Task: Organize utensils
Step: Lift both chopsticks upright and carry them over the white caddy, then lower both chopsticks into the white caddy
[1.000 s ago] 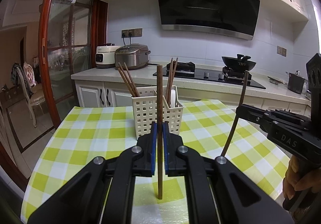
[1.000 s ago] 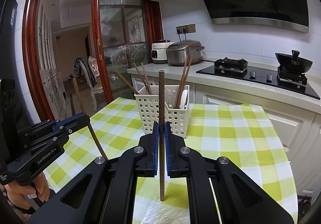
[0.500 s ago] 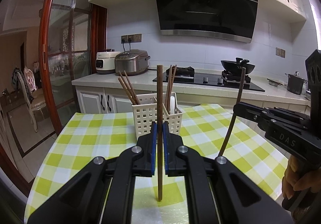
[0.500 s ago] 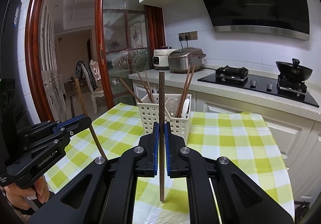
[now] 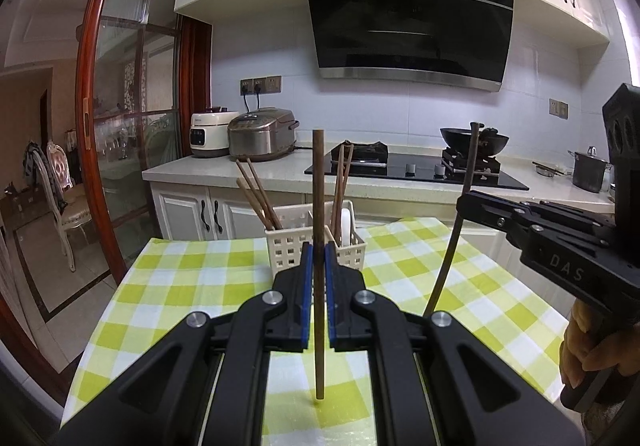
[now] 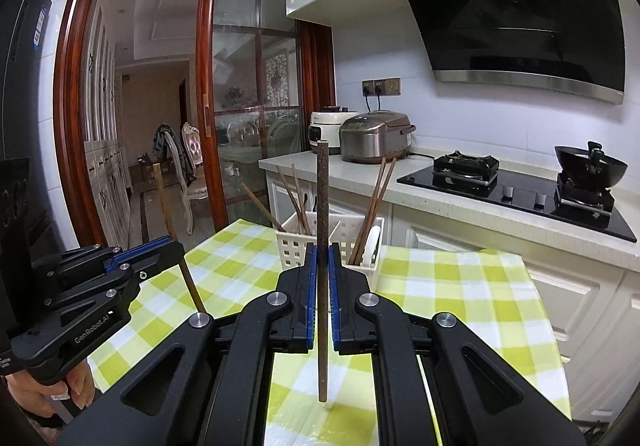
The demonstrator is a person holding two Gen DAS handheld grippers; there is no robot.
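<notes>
- Right now the left gripper [image 5: 319,266] is pinched tight on a brown chopstick [image 5: 319,206].
- That chopstick stands straight up between the blue pads [image 5: 306,286], and its low end hangs over the table.
- Its tip seems close to the cloth, but I cannot tell if it touches.
- Over on the other side, the right gripper [image 6: 322,274] is pinched tight on a dark chopstick [image 6: 322,206] too.
- This dark chopstick also stands straight up, with its top well above the black fingers.
- From the left wrist view, the right gripper shows at the right edge, and its chopstick leans a little there.
- A hand [image 5: 596,354] holds the handle of that gripper, low at the right edge.
- From the right wrist view, the left gripper shows at the left side, with another hand [image 6: 52,390] under it.
- Just past both grippers sits a white basket [image 5: 288,242] with little square holes.
- More brown chopsticks [image 5: 256,194] already lean inside the basket, some on its left side and some on its right.
- Something white [image 6: 373,242] stands in the right part of the basket; I cannot tell what it is.
- The basket rests on a table with a yellow and white check cloth [image 5: 192,278].
- Behind the table is a kitchen counter [image 5: 224,170] with a silver rice cooker [image 5: 262,134] and a black stove [image 5: 416,168].
</notes>
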